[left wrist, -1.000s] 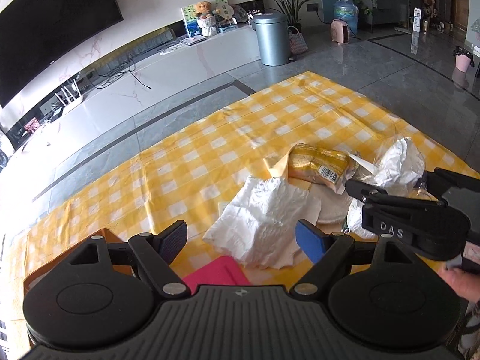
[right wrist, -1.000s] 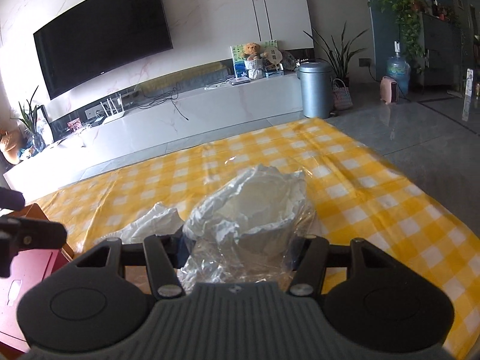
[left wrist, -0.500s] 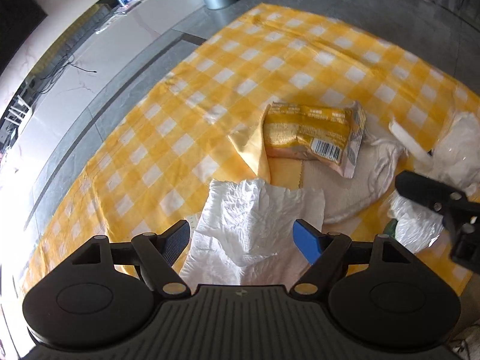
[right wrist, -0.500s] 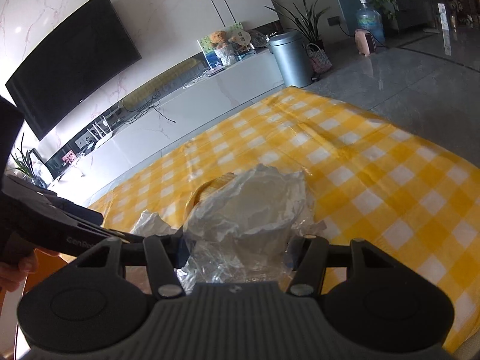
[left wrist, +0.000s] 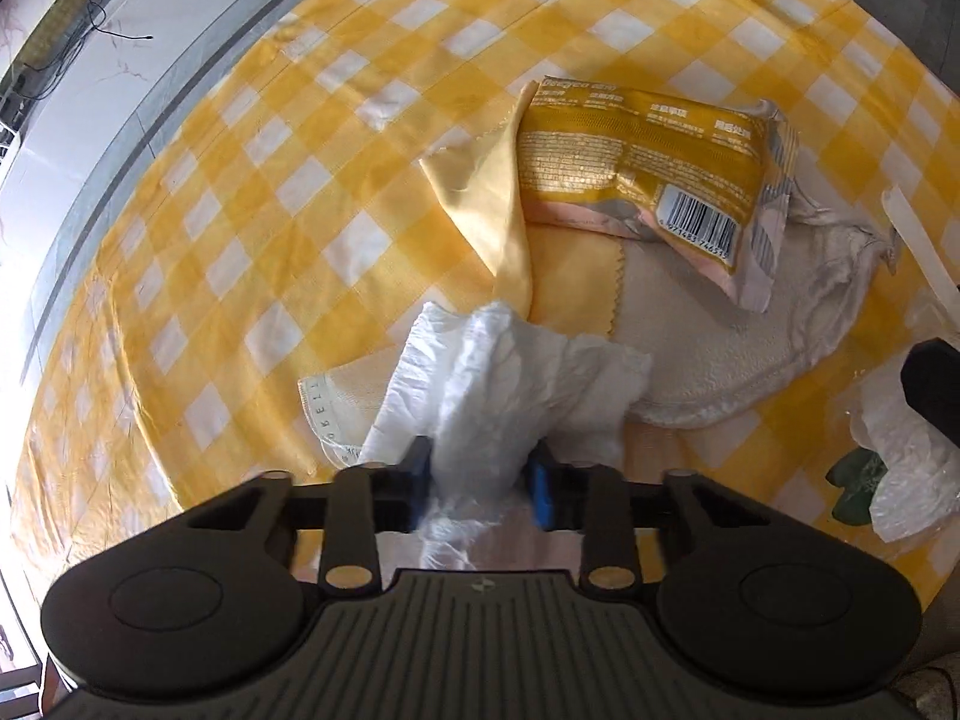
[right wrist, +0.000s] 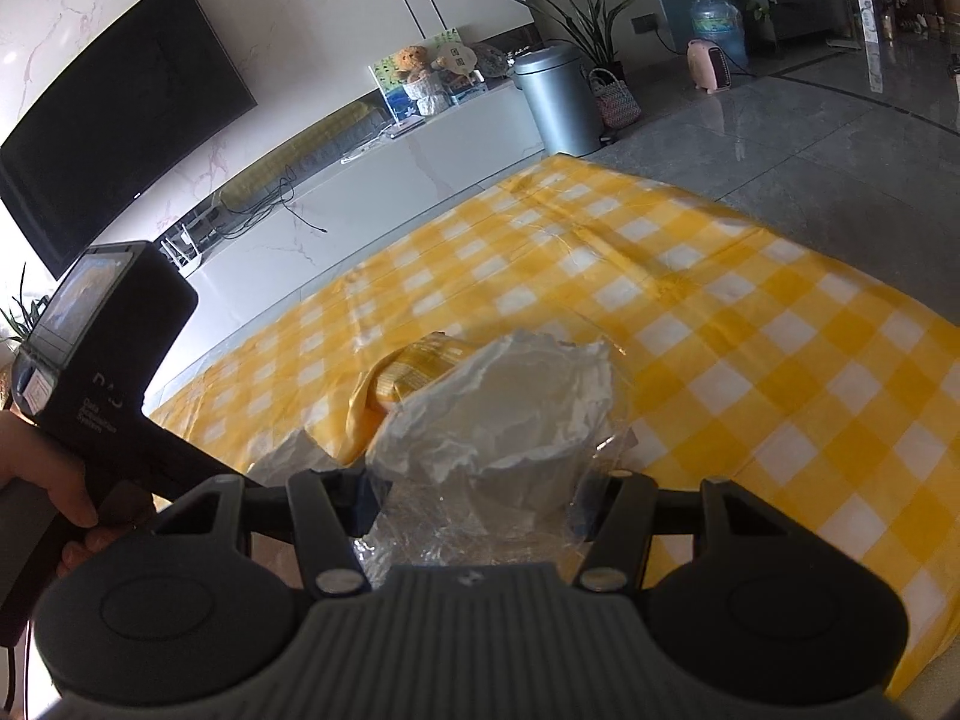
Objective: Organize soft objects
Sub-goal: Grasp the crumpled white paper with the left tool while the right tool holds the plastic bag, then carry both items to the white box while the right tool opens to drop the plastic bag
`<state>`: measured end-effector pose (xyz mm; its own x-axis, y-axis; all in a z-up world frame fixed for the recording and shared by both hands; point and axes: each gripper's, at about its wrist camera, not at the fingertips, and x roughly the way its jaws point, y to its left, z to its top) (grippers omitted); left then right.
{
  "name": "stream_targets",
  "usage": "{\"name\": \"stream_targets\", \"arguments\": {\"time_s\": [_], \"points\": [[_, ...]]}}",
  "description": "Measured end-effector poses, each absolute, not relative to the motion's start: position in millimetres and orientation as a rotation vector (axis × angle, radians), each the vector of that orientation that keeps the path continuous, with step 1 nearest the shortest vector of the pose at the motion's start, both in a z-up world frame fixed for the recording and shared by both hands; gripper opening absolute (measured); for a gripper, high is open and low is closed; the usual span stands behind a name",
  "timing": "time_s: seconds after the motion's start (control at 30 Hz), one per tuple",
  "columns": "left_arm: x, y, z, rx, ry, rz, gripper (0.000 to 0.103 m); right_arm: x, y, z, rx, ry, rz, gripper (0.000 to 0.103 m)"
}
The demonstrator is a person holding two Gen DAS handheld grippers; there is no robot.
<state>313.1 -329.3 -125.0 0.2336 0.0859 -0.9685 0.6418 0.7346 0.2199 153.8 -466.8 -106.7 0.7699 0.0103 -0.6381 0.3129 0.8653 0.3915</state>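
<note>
Where pinched, white tissue lengthwise from left gripper.

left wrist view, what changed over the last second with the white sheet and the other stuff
The left hand-held gripper dropped from a raised view of the room toward the cloth and shut on the white plastic sheet, which was flat and is now bunched between its fingers. The right hand-held gripper stays shut on the clear crinkled bag. The yellow packet and cream towel have not moved.

marble wall | wall TV | grey tile floor | daylit
</note>
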Motion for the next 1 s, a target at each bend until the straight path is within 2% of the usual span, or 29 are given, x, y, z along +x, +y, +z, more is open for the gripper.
{"name": "stream_targets", "arguments": {"time_s": [0.03,0.13,1.0], "points": [[310,-329,-121,0.675,1.295,-0.416,0.019,154,-467,-107,0.506,0.683,-0.178,0.057],[308,-324,-106,0.624,1.298,-0.399,0.015,156,-466,-107,0.5,0.695,-0.188,0.057],[239,-217,50,0.135,0.987,-0.616,0.015,154,-441,-82,0.432,0.659,-0.148,0.057]]}}
